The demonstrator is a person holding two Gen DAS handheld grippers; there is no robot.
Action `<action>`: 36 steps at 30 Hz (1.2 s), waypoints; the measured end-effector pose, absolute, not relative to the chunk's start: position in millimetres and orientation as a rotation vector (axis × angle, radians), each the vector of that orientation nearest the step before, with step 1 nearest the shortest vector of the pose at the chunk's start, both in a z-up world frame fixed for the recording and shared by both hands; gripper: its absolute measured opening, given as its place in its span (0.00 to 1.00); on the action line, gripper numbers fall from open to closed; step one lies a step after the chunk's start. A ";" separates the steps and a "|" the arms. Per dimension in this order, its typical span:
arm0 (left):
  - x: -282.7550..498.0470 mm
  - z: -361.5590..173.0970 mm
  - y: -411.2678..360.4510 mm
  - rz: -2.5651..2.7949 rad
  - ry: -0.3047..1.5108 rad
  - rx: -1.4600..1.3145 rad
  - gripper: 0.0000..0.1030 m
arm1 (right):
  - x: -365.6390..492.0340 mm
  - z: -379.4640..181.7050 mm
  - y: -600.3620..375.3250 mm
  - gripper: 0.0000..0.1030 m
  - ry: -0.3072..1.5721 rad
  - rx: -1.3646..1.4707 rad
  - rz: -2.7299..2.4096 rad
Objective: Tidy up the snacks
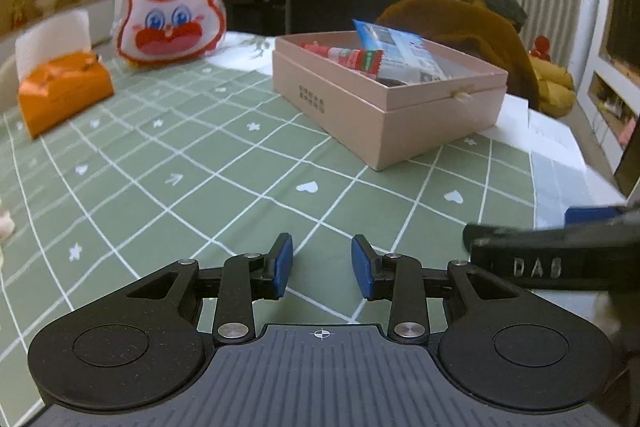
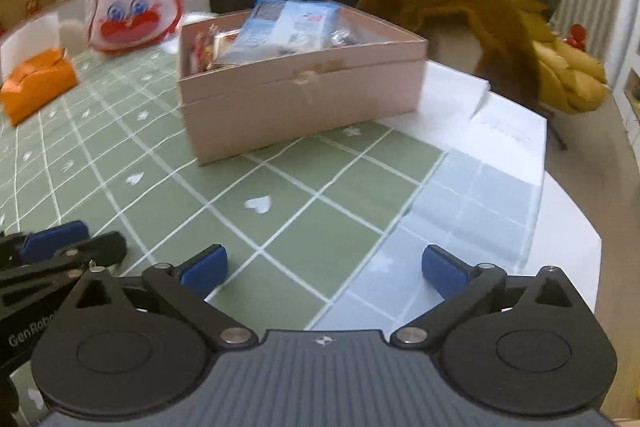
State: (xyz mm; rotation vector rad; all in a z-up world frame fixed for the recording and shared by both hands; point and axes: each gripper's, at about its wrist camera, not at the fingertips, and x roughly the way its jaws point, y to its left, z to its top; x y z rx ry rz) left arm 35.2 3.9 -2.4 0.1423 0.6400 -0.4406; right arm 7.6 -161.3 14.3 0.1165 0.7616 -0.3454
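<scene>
A pink box stands open on the green checked tablecloth and holds several snack packets, among them a blue-white bag and a red-green packet. It also shows in the right wrist view with the blue-white bag on top. My left gripper is open and empty, low over the cloth in front of the box. My right gripper is open wide and empty, near the table's right edge. Part of the right gripper shows at the left view's right side.
A rabbit-face bag stands at the back left. An orange tissue pack lies left of it. A chair with brown and yellow cloth stands behind the table. White paper sheets lie at the table's right edge.
</scene>
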 end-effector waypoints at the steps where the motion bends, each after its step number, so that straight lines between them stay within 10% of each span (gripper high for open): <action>1: 33.4 -3.2 2.8 -0.440 0.628 0.155 0.37 | 7.9 13.4 -160.8 1.00 0.755 0.116 -0.349; 36: 42.6 -3.3 2.3 -0.456 0.638 0.131 0.36 | 3.6 8.2 -159.0 1.00 0.692 0.097 -0.337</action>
